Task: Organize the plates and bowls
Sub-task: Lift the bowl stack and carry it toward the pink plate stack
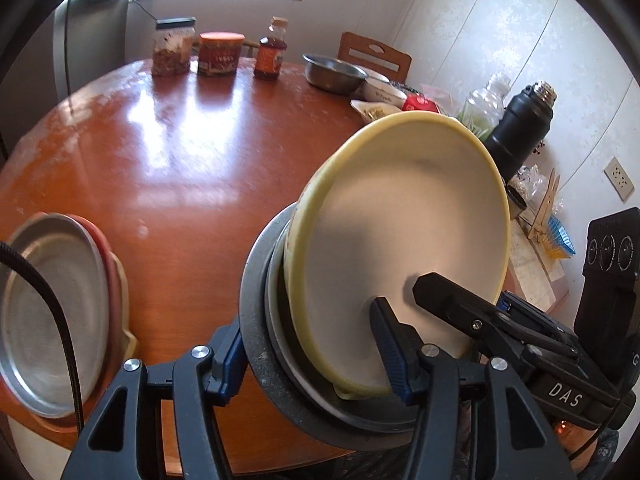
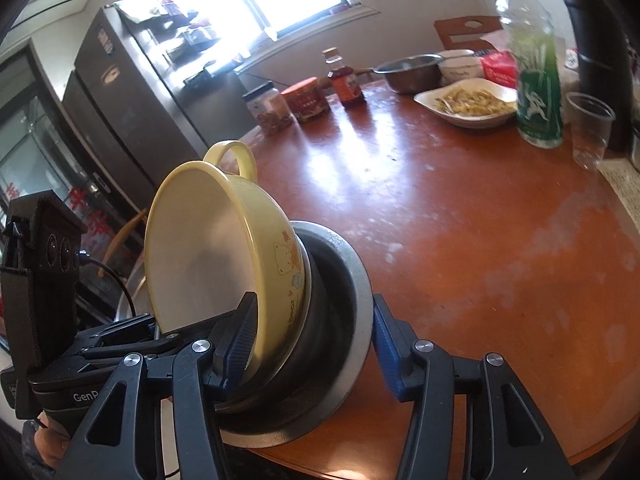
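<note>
Your left tongs (image 1: 316,360) and right tongs (image 2: 312,356) both pinch the nested bowls: yellow bowl (image 1: 400,240) tilted inside the grey bowl (image 1: 256,300), at the table (image 1: 180,152) edge. Only the left view shows stacked plates (image 1: 52,312); only the right shows the yellow bowl's handle (image 2: 232,156).

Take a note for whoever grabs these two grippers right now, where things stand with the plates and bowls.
Left gripper: shut on the walls of the yellow bowl and grey bowl, one finger inside, one outside.
Right gripper: same grip, opposite side.
Yellow bowl sits tilted in the grey bowl at the table's near edge.
Done: plate stack beside it.
Left: level the yellow bowl; steel bowl far across probably still to collect.
</note>
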Motion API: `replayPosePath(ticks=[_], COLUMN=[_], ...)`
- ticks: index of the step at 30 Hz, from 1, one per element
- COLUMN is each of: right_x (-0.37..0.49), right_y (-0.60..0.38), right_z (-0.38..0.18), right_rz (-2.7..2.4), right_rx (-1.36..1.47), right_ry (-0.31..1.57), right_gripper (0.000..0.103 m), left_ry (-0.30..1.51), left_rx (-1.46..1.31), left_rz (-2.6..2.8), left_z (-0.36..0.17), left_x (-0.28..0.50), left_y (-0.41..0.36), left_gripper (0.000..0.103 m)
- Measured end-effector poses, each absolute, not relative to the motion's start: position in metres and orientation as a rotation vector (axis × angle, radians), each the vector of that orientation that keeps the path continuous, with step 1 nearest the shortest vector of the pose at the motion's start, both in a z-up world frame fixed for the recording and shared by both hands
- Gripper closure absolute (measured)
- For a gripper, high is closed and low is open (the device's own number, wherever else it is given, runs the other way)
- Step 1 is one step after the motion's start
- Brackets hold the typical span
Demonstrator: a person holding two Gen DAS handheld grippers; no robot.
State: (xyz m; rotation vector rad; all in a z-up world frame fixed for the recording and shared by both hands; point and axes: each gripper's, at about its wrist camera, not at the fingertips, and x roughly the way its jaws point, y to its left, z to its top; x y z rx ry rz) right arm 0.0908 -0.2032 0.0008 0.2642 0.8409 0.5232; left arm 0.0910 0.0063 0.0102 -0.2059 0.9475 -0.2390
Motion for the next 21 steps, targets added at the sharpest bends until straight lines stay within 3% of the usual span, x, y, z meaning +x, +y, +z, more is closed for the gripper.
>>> replayPosePath(ticks=[21], right_x=[0.104], right_y=[-0.062], right_z=[0.045], right_rz=[0.768], right_rx=[0.162], right_ry=[0.779], right_gripper=[0.047], left_ry=[0.825], left_rx=[-0.258], left_rz=[-0.023], left_z=[0.063], left_x=[0.059], left_y=[0.138], left_gripper=[0.047])
